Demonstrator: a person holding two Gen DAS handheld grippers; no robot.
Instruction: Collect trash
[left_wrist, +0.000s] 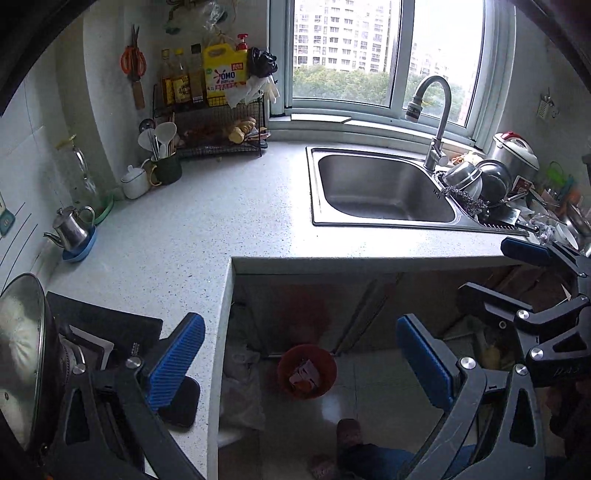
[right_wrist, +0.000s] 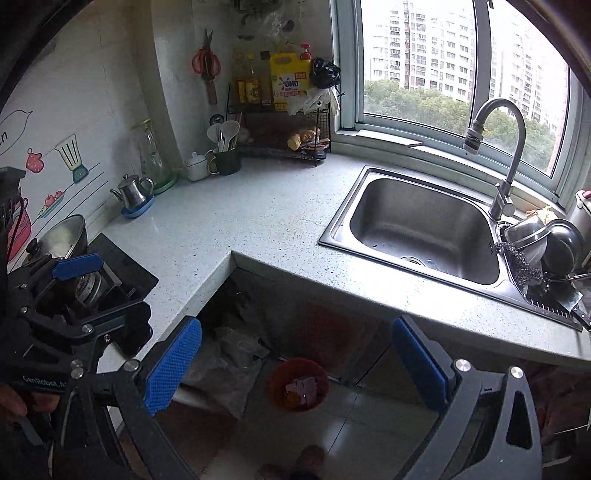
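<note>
Red plastic bin (left_wrist: 306, 371) sits on the floor below the counter (left_wrist: 207, 229), scraps of paper-like trash (left_wrist: 303, 373) already inside; nothing loose shows on the worktop. That trash looks light, soft and crushable, so I'd pinch it at a raised edge, and the bin by its rim. Left gripper (left_wrist: 301, 363) and right gripper (right_wrist: 297, 365) both hang wide open over the gap, empty, touching nothing.
</note>
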